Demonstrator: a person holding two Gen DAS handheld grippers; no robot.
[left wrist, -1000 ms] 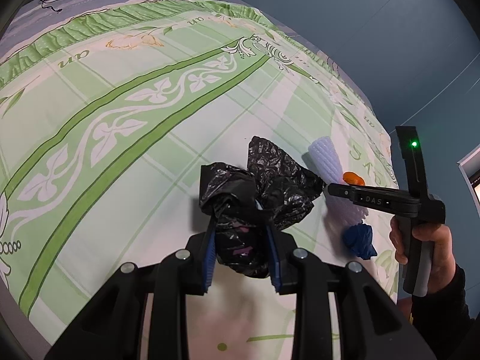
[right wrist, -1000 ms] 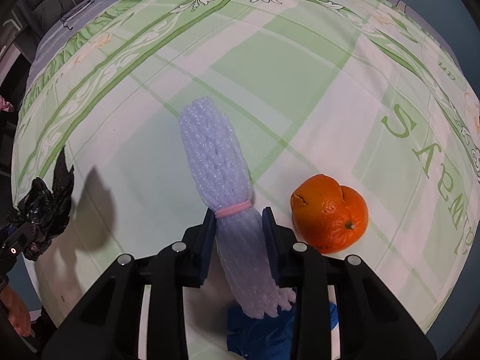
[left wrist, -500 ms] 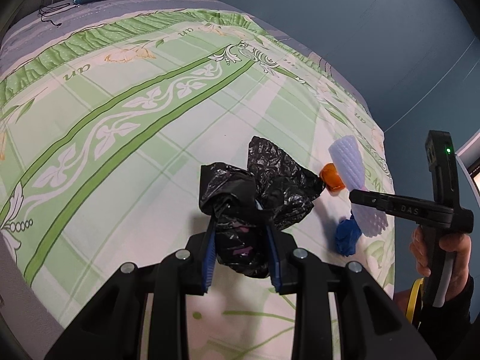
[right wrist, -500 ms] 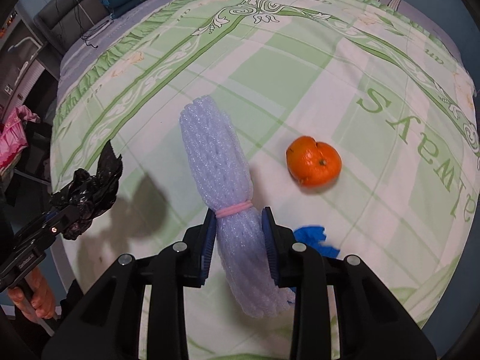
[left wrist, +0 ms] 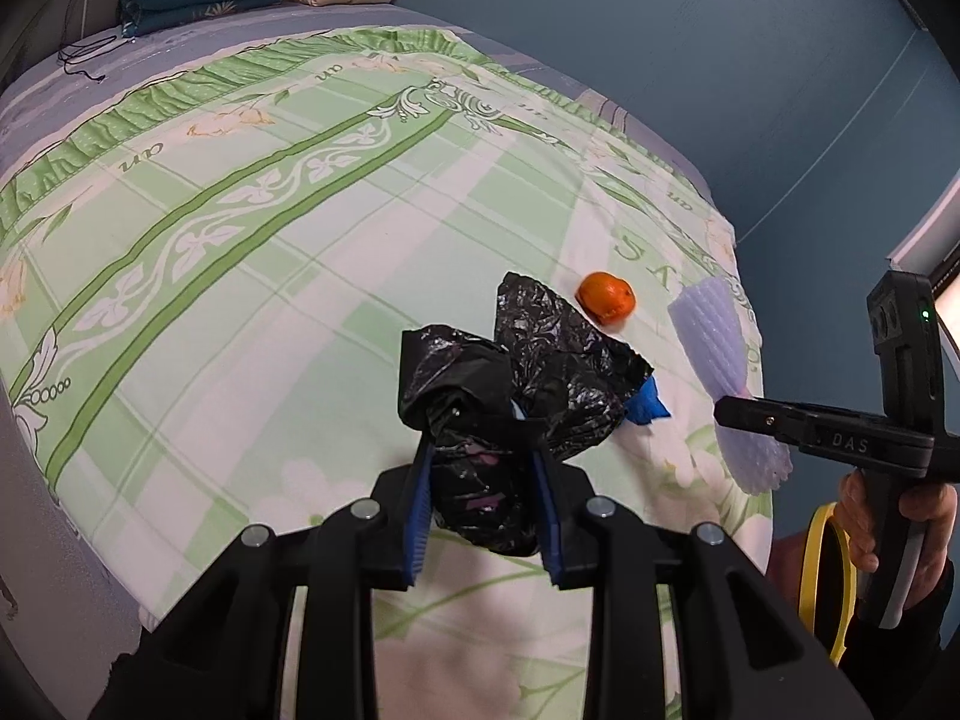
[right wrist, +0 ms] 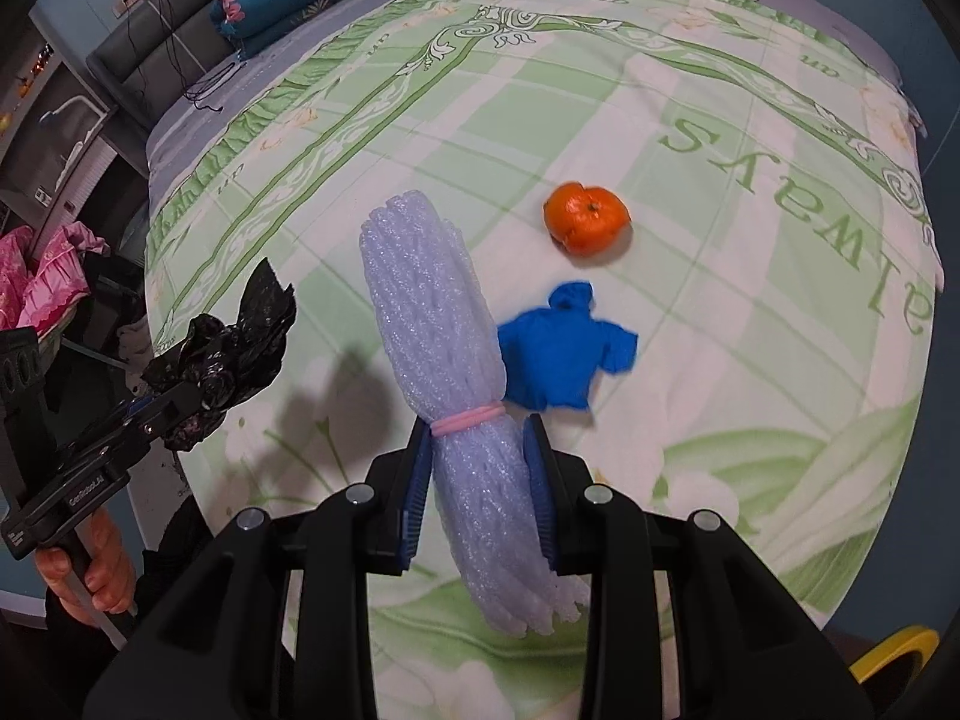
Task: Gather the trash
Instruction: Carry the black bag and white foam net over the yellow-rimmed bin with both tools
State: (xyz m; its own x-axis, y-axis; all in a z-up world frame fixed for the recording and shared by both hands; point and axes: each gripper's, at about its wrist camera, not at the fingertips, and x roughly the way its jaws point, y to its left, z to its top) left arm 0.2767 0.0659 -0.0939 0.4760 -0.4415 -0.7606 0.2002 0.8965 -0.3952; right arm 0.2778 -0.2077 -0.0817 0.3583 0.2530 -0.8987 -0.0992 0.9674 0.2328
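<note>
While both loads hang clear above the bed (right wrist: 690, 138), left tongs (left wrist: 483, 495) clamp a crumpled black plastic bag (left wrist: 516, 384); right tongs (right wrist: 477, 489) pinch the banded foam net sleeve (right wrist: 444, 372). Orange (right wrist: 587, 218) and blue scrap (right wrist: 561, 354) lie beyond the sleeve, uncollected. Advise firm grips and level carriage until over the bin.

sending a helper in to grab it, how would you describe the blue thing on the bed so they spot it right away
On the green-and-white bedspread, look near the corner printed "always". The crumpled blue scrap lies flat there, just below the orange. It is the only blue, limp piece lying loose.
</note>
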